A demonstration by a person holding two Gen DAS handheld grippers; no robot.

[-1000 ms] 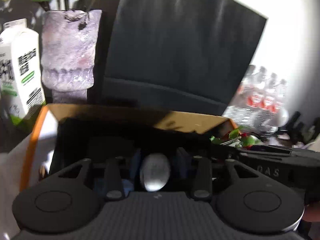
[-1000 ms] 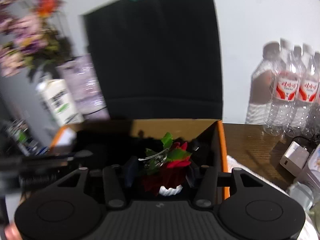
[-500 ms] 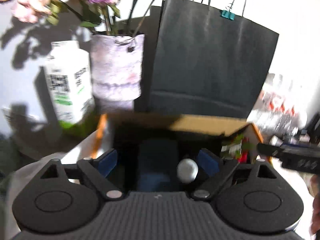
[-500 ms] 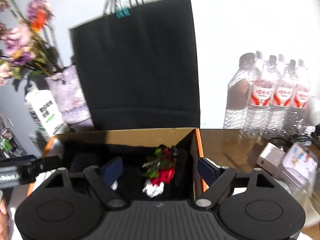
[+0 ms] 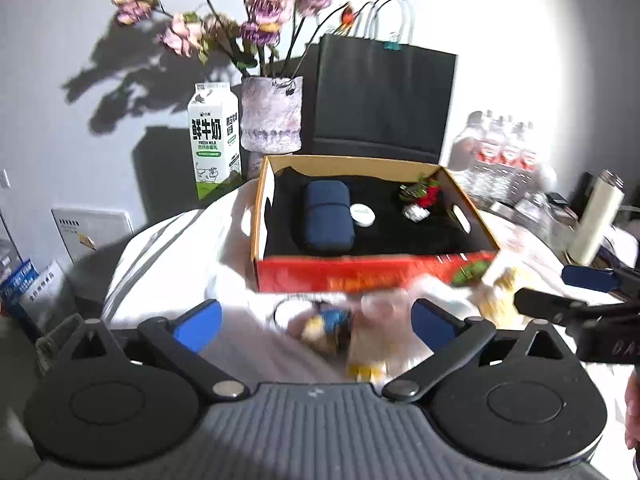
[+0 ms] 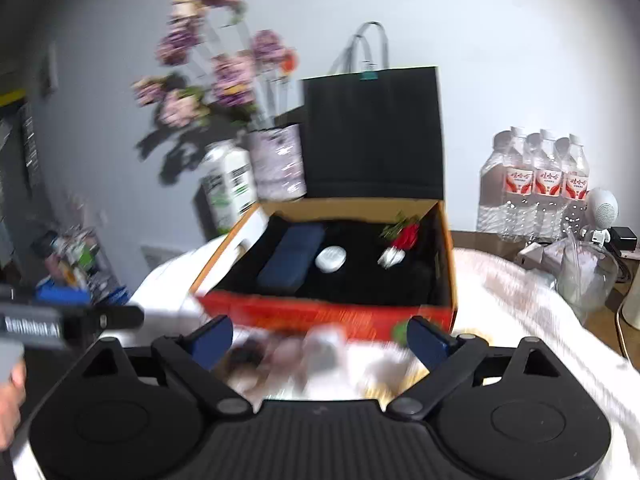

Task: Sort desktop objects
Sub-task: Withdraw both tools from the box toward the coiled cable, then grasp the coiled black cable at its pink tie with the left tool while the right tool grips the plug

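An open cardboard box (image 5: 372, 272) with a red front wall and black lining stands on a white cloth. Inside lie a dark blue case (image 5: 326, 216), a white round disc (image 5: 362, 215) and a small red rose in a white pot (image 5: 422, 200). The same box (image 6: 332, 312), case (image 6: 292, 258), disc (image 6: 331, 259) and rose (image 6: 400, 240) show in the right wrist view. My left gripper (image 5: 316, 322) is open and empty in front of the box, above blurred small items (image 5: 340, 326). My right gripper (image 6: 318, 338) is open and empty too.
Behind the box stand a milk carton (image 5: 214, 140), a vase of purple flowers (image 5: 272, 118) and a black paper bag (image 5: 382, 98). Water bottles (image 6: 536, 184) stand at the right. A white bottle (image 5: 596, 216), a clear jar (image 6: 582, 272) and chargers lie on the right side.
Both grippers opened and let go of the white disc and the rose inside the box. Both then pulled back and up, out of the box to its front.
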